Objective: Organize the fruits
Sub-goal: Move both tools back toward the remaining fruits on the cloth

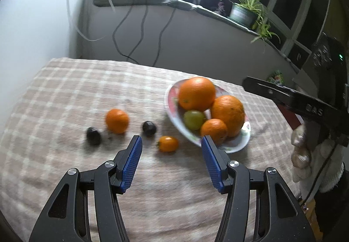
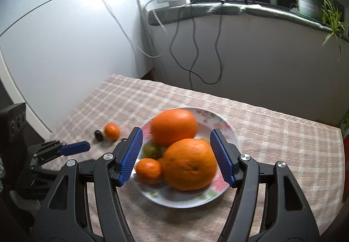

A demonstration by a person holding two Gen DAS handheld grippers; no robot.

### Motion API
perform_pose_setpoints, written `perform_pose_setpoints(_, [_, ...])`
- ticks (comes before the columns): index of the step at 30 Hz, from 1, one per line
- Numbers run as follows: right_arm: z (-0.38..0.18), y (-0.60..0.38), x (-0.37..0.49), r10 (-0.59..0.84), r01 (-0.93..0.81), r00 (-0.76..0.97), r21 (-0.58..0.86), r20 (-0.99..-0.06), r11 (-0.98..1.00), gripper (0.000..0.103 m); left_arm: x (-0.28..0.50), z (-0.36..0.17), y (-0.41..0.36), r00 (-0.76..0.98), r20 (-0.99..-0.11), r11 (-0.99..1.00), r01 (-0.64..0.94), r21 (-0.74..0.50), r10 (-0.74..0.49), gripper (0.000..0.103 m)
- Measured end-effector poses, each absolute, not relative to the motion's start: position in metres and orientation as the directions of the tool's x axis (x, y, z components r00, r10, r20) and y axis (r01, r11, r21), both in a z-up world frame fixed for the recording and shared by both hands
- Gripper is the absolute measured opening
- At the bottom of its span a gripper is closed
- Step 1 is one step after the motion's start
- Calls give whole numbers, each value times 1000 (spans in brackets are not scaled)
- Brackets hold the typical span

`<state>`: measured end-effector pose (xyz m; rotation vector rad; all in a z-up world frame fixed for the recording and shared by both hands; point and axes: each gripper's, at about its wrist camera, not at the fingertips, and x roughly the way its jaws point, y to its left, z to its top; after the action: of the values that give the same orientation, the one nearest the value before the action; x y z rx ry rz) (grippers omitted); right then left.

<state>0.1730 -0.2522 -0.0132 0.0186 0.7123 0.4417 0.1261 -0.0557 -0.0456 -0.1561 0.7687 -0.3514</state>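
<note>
A floral plate (image 1: pixel 237 146) (image 2: pixel 220 117) holds two large oranges (image 1: pixel 196 93) (image 2: pixel 189 163), a small mandarin (image 1: pixel 213 129) (image 2: pixel 149 170) and a green fruit (image 1: pixel 193 119) (image 2: pixel 151 149). On the cloth left of it lie a mandarin (image 1: pixel 117 121) (image 2: pixel 112 131), two dark plums (image 1: pixel 93 135) (image 1: pixel 149 128) and a small orange tomato (image 1: pixel 168 144). My left gripper (image 1: pixel 171 144) is open and empty just above the tomato. My right gripper (image 2: pixel 176 139) is open and empty above the plate's fruit.
The checked tablecloth (image 1: pixel 87 89) covers the table, with a wall and fridge to the left. Cables (image 1: pixel 141 30) hang from a windowsill behind the table. A potted plant (image 1: pixel 244 13) stands on the sill at the right.
</note>
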Motion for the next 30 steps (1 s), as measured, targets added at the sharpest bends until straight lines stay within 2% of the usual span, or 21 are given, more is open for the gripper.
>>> perform_pose_setpoints(16, [-15,-165,150,502,-576,563,125,-656,808,67,118,-55,14,696,-655,951,147,-273,-296,56])
perform_pose_setpoints(23, [-24,-138,166,512,-614,503,129,-697,778,67,127,-63,21,689,-664,953,150,-262,-291,53])
perform_pose_setpoints(26, [-29,-127,177,522,-625,467,151,-714,766,67,133,-67,20,681,-671,953,157,-257,-293,48])
perform_pose_setpoints(29, [-34,-117,187,521,-632,442,159,-730,759,62,140,-70,20,671,-679,952,162,-258,-298,45])
perform_pose_setpoints(30, [-37,-112,190,519,-636,432,159,-737,755,56,142,-70,20,669,-680,952,162,-261,-300,44])
